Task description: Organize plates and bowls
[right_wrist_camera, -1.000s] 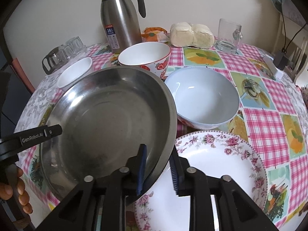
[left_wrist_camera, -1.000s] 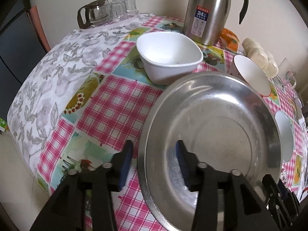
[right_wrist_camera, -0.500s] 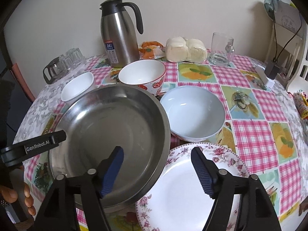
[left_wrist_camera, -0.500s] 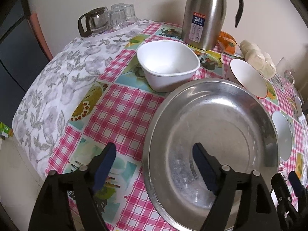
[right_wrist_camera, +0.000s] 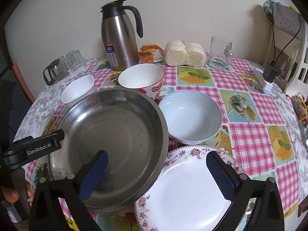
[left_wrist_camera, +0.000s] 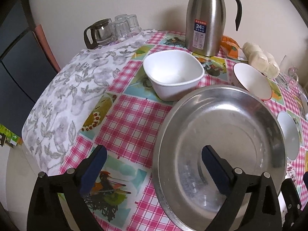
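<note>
A large steel basin (left_wrist_camera: 221, 140) (right_wrist_camera: 115, 140) rests on the table, its right edge lying over a floral-rimmed plate (right_wrist_camera: 184, 188). My left gripper (left_wrist_camera: 152, 165) is open, its jaws either side of the basin's near left rim without touching it. My right gripper (right_wrist_camera: 157, 171) is open over the basin's right rim and the plate. A white squarish bowl (left_wrist_camera: 173, 75) (right_wrist_camera: 78, 90), a red-flowered bowl (right_wrist_camera: 141, 80) (left_wrist_camera: 252, 80) and a pale blue bowl (right_wrist_camera: 190, 115) stand behind the basin.
A steel thermos jug (right_wrist_camera: 119, 38) (left_wrist_camera: 206, 17), upturned glasses (left_wrist_camera: 113, 30), wrapped buns (right_wrist_camera: 184, 53), an orange packet (right_wrist_camera: 150, 53) and a glass mug (right_wrist_camera: 220, 53) stand at the back by the wall. A chair (right_wrist_camera: 286, 44) stands right.
Both grippers have opened and let go of the basin's rim, then drawn back a little. The basin now rests on the table and the plate's edge.
</note>
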Motion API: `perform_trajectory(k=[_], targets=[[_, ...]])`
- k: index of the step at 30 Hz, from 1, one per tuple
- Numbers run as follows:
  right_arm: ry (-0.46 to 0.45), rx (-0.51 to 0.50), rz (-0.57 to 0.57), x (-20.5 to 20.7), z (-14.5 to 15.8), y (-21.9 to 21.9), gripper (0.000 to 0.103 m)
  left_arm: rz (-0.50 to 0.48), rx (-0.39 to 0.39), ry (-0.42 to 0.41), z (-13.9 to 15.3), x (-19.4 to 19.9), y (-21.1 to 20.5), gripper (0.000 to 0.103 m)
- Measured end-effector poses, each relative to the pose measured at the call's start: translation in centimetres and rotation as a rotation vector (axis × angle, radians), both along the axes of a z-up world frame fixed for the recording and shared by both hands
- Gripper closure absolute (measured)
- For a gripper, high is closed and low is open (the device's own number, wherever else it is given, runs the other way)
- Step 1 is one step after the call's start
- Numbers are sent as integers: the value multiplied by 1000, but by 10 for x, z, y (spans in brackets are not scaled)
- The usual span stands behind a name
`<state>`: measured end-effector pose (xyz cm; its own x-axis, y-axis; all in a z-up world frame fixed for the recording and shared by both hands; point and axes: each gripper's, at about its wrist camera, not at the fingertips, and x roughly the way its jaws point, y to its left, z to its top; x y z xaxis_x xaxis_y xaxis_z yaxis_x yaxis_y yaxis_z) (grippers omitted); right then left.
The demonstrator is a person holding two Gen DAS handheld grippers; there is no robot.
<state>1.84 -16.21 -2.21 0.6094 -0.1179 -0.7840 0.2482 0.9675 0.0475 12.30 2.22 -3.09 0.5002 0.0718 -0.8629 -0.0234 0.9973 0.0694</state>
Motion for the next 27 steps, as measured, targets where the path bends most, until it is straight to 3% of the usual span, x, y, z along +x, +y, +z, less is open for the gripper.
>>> perform_trajectory(k=[8,15,22,27], targets=[[-12,-21,1,-4,6,-2,0,-11,-25,-30,9,-2,-2,4],[-26,0,-22,-13,16,-13,0,-65,-102,-88,28,-9,-11,4],[-46,-6,-67,-32,31,-37,0,-191,-198,-229,56,-27,-37,4],[-54,-12,-118,-49,39,-62,0,-288,-169,-286,75,-43,-68,4]])
